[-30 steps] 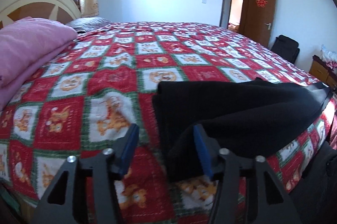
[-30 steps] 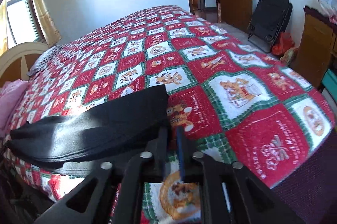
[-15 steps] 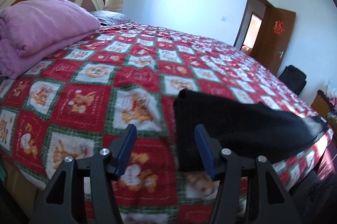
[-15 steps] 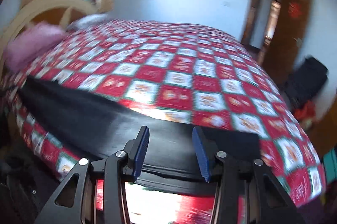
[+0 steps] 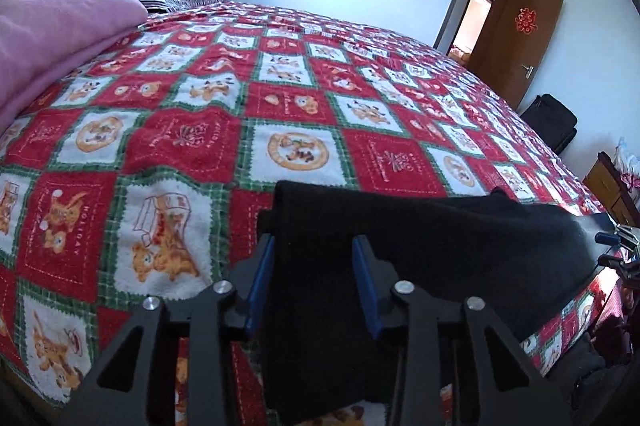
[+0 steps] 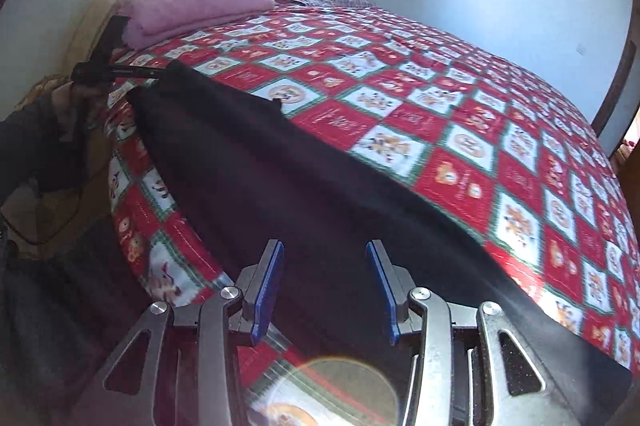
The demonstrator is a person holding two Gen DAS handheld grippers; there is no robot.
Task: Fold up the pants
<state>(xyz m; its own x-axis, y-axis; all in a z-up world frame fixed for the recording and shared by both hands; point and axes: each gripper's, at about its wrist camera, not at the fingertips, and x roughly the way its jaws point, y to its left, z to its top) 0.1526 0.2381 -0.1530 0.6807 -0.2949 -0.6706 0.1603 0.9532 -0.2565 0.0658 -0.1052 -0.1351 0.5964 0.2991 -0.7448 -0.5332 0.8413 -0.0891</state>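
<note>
Along the near edge of the bed (image 5: pixel 304 94) lie black pants (image 6: pixel 304 194). Left gripper (image 5: pixel 314 284), jaws just closing, straddles their folded end. Right gripper (image 6: pixel 325 292) hovers part-open above, gripping nothing.

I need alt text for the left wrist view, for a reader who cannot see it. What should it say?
Black pants lie along the near edge of a bed with a red, white and green cartoon-print bedspread. The left gripper straddles one end of them; its blue fingers have just been closing on the cloth between them. A folded pink blanket lies at the far left.
</note>
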